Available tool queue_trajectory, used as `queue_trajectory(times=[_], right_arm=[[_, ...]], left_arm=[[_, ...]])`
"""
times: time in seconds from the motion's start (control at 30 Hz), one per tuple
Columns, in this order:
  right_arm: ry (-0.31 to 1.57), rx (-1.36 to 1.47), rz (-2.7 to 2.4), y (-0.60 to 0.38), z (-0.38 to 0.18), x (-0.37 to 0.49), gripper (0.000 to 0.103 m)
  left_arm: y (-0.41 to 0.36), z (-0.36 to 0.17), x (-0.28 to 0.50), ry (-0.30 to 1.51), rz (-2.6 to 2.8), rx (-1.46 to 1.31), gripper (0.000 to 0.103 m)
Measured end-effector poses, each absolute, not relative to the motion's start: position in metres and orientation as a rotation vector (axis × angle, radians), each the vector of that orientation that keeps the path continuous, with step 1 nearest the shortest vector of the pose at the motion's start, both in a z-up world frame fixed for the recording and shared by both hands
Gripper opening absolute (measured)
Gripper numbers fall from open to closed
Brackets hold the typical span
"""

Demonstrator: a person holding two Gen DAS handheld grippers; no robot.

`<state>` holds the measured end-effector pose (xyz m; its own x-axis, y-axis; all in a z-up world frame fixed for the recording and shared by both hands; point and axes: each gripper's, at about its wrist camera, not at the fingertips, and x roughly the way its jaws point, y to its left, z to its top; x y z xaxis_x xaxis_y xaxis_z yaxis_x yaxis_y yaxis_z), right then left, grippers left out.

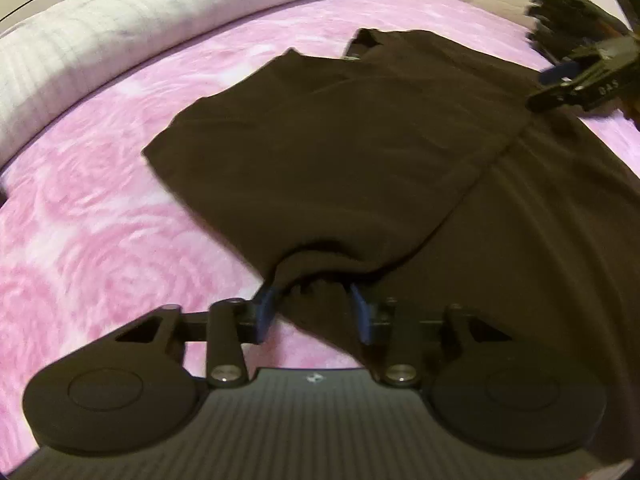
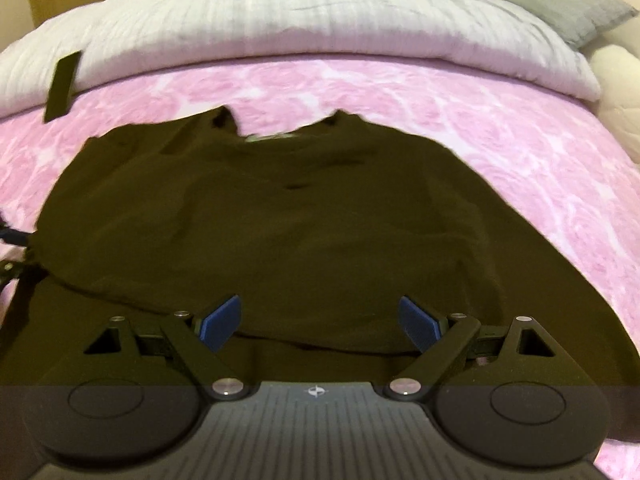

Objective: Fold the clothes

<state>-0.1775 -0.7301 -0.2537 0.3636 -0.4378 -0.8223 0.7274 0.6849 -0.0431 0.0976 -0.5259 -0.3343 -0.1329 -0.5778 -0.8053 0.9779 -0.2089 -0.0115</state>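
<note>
Dark matte shirt (image 1: 340,152) — soft folded flap, pink rose-swirled blanket (image 1: 100,208)

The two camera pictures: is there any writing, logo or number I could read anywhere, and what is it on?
"D A S": pale letters on the black body of the right gripper, seen in the left wrist view; blurred, so the reading is uncertain.
A small pale emblem, no letters: on the housing of the left gripper.
A small round emblem, no letters: on the right gripper's housing, right wrist view.
A pale tag at the collar of the dark shirt: too blurred to read.
</note>
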Motion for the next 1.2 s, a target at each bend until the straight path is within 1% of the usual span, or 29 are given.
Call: queue_trajectory(times=[0.03,0.1,0.27,0.37,0.5,0.6,0.7,0.73,0.77,0.8,0.83,0.87,0.97,1.03,1.1,1.2], right_arm=[[0.93,0.349,-0.758,-0.726,-0.254,-0.171,0.088],[0.927,0.334,-0.73,-0.72,-0.253,-0.156,0.088],[0.899,0.31,-0.634,-0.721,-0.247,-0.1,0.088],[0.884,0.279,-0.534,-0.722,-0.242,-0.056,0.088],[0.874,0.228,-0.389,-0.722,-0.24,0.007,0.088],[0.894,0.176,-0.3,-0.718,-0.249,0.054,0.088],[0.931,0.12,-0.258,-0.712,-0.266,0.094,0.088],[0.953,0.093,-0.249,-0.711,-0.275,0.106,0.087],[0.975,0.063,-0.243,-0.71,-0.283,0.117,0.081],[0.993,0.014,-0.267,-0.71,-0.291,0.125,0.071],[0.991,-0.03,-0.337,-0.715,-0.296,0.127,0.07],[0.985,-0.06,-0.404,-0.72,-0.3,0.128,0.07],[0.902,0.164,-0.552,-0.754,-0.292,0.108,0.072],[0.853,0.209,-0.581,-0.756,-0.282,0.083,0.072],[0.801,0.24,-0.585,-0.752,-0.272,0.049,0.08],[0.813,0.27,-0.604,-0.743,-0.272,-0.006,0.08]], left_arm=[[-0.523,-0.333,0.095,0.655,-1.63,0.826,0.011],[-0.511,-0.331,0.081,0.573,-1.56,0.846,0.009],[-0.484,-0.328,0.047,0.392,-1.37,0.884,0.008],[-0.483,-0.336,0.04,0.418,-1.272,0.837,0.008],[-0.488,-0.342,0.049,0.518,-1.219,0.739,0.01],[-0.487,-0.345,0.064,0.572,-1.212,0.669,0.017],[-0.481,-0.344,0.065,0.562,-1.219,0.653,0.017],[-0.479,-0.343,0.065,0.563,-1.218,0.644,0.017],[-0.477,-0.343,0.067,0.569,-1.216,0.63,0.017],[-0.474,-0.343,0.067,0.573,-1.213,0.622,0.017],[-0.473,-0.343,0.067,0.573,-1.212,0.619,0.017],[-0.471,-0.342,0.067,0.574,-1.212,0.617,0.017],[-0.468,-0.34,0.067,0.578,-1.221,0.614,0.017],[-0.466,-0.336,0.068,0.579,-1.233,0.615,0.016],[-0.461,-0.33,0.069,0.574,-1.228,0.62,0.016],[-0.453,-0.32,0.071,0.565,-1.207,0.625,0.015]])
